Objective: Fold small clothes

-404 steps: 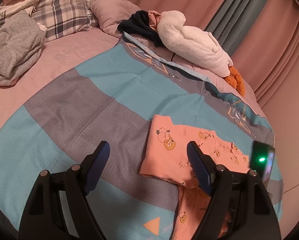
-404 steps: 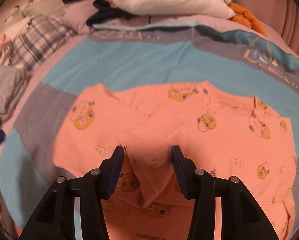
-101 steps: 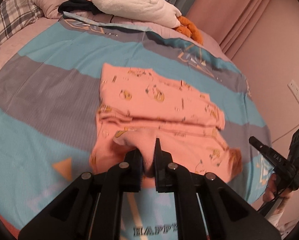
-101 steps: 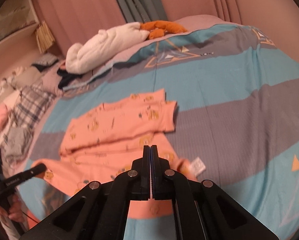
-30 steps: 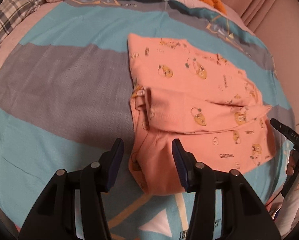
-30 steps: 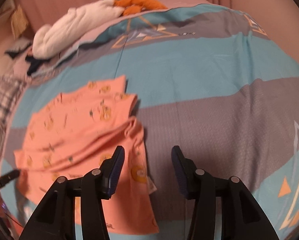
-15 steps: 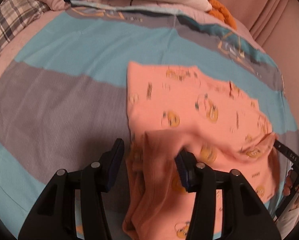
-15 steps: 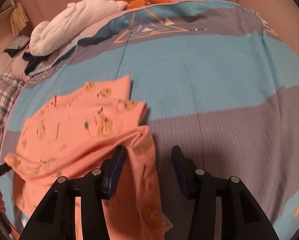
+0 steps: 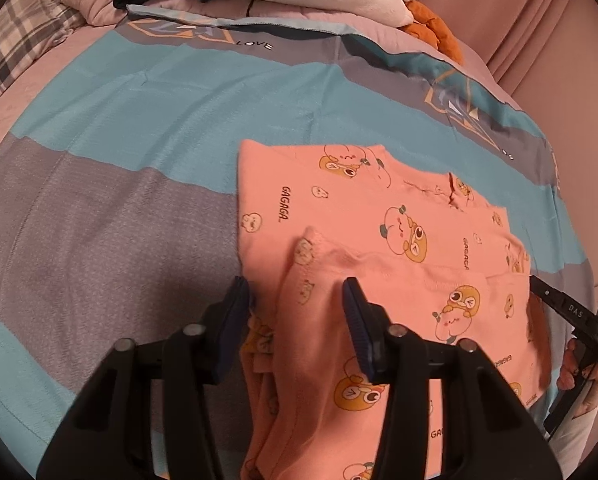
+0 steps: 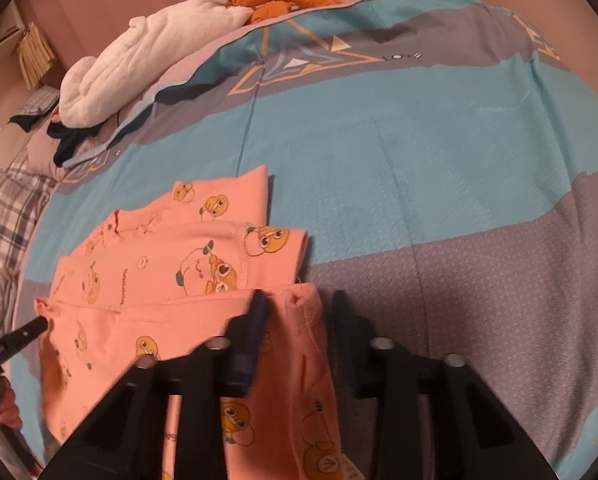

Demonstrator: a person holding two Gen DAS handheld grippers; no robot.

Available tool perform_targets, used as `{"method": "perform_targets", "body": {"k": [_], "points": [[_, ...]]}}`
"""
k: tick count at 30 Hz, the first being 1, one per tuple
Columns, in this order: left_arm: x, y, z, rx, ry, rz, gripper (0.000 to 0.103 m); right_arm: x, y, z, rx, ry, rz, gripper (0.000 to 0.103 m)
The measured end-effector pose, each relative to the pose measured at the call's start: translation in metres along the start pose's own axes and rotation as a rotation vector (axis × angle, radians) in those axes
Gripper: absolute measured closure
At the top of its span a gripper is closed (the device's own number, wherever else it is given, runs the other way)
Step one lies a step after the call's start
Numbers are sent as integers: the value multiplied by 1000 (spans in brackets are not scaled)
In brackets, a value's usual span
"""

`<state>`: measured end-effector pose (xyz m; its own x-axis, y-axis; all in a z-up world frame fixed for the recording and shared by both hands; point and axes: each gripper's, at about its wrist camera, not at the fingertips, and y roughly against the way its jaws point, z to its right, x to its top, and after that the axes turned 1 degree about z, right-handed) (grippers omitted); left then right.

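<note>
Orange printed garment (image 9: 379, 248) flat on striped bedspread (image 9: 139, 120), partly folded, long axis running side to side between both tools. Near folded hem raised, lying straight ahead between each pair of fingers. Left gripper (image 9: 295, 312) straddling left hem corner, jaws closing, pads not yet pressing cloth. Right gripper (image 10: 299, 324) straddling right hem corner, jaws closing, not clamped either. Both equally near, one per end. White plush toy (image 10: 147, 52) well beyond, at far edge.
</note>
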<state>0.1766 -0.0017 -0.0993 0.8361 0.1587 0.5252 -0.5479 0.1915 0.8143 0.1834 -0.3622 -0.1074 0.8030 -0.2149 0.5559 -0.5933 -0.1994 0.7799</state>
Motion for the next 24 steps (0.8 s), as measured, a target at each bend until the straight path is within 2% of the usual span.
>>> {"method": "perform_targets", "body": {"k": [1,2,4,8,12,15,19,24], "points": [[-1,-1,2,19,-8,0,79,-1,1,-2,-5,3,4,84],[-1,-2,1,34,-11,2,83,-1,3,-3,-15,11,11,92],[-1,-2,0,40,-11,1,91,-3,8,-5,-25,27,25,94],[-2,8,-4,25,10,22,94,-3,24,-8,-31,34,59,96],[-5,29,-3,12,32,80,100,-4,48,-12,-14,35,112,96],[-8,48,-2,-34,29,109,100,-6,66,-16,-4,46,148,96],[-8,59,-1,-32,29,135,100,-7,86,-25,-1,75,194,97],[-2,75,-5,-66,54,182,100,-1,96,-31,8,79,228,97]]}}
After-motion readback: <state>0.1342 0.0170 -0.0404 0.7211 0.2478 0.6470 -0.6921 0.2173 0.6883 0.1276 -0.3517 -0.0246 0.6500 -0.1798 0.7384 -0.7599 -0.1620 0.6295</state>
